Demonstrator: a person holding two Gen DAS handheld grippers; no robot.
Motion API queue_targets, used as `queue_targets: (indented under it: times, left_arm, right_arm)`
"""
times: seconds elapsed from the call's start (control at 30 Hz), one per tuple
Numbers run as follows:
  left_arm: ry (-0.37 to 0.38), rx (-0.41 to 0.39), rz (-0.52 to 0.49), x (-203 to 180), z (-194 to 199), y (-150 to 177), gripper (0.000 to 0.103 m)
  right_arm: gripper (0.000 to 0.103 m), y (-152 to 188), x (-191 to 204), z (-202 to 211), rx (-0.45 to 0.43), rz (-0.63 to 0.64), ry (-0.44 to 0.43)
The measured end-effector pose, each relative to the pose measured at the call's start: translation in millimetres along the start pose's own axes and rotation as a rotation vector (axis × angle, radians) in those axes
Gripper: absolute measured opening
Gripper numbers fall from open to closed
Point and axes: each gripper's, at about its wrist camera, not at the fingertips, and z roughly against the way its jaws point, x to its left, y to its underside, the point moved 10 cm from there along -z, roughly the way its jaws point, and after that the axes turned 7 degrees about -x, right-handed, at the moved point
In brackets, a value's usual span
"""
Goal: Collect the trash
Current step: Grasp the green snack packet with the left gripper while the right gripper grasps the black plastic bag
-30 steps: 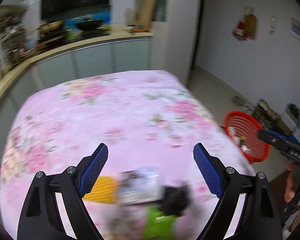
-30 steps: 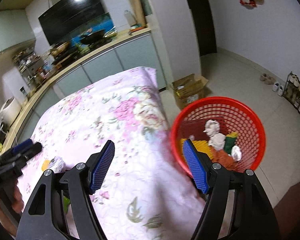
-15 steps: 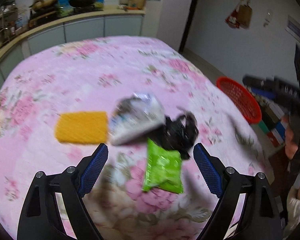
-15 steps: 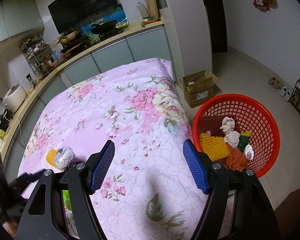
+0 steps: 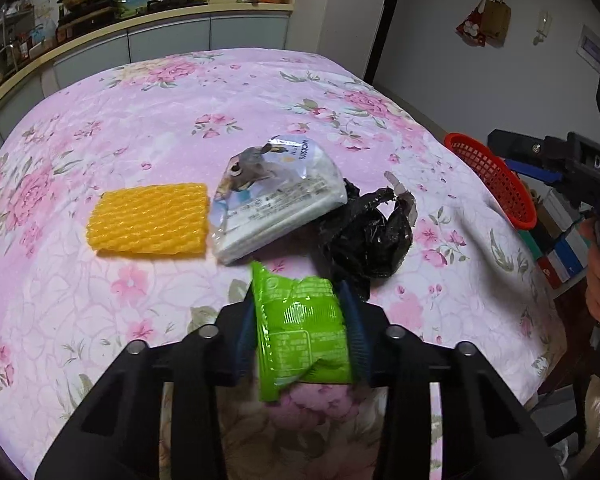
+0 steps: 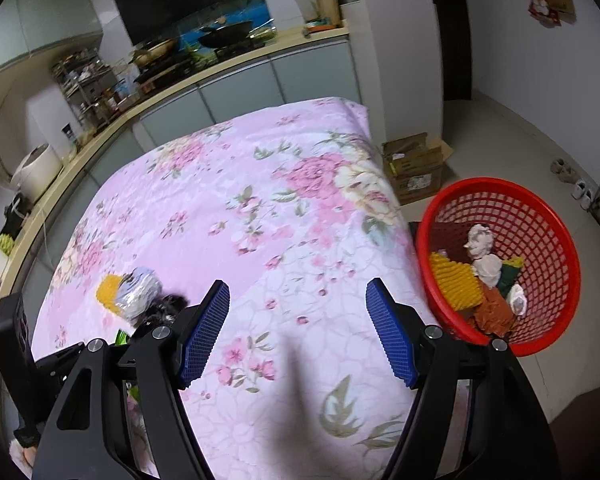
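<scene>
The left gripper [image 5: 300,336] has just been closing and now pinches a green packet [image 5: 300,332], glossy and crumpled, at the near edge of the floral cloth [image 5: 228,108]. Just beyond lie a black bag [image 5: 366,236], a white wrapper [image 5: 276,196] and yellow foam [image 5: 150,220]. The right gripper [image 6: 298,332] stands spread, empty; the red basket [image 6: 556,236] is to its right.

Dim indoor light, heavy fisheye bending (dark corners), slight blur

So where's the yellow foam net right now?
In the left wrist view the yellow foam net lies flat on the floral tablecloth, left of centre, its right edge against the clear plastic packet.
</scene>
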Motion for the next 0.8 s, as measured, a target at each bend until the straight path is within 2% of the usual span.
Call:
queue_targets:
  times: [0.17, 0.37, 0.5, 0.8]
  left_arm:
    - [-0.007, -0.007, 0.0, 6, 12, 4, 0.033]
    - [-0.031, -0.027, 0.022, 20, 26, 5, 0.033]
    - [-0.052, -0.041, 0.039, 31, 36, 3, 0.033]
    - [-0.086, -0.06, 0.088, 55, 46, 1, 0.033]
  right_arm:
    - [0.068, 8, 30, -7, 0.026, 0.074, -0.064]
    - [0.068, 27, 83, -21, 0.075, 0.185, -0.192]
    - [0.068, 38, 109, -33, 0.102, 0.254, -0.236]
    - [0.068, 55, 118, -64, 0.157, 0.302, -0.203]
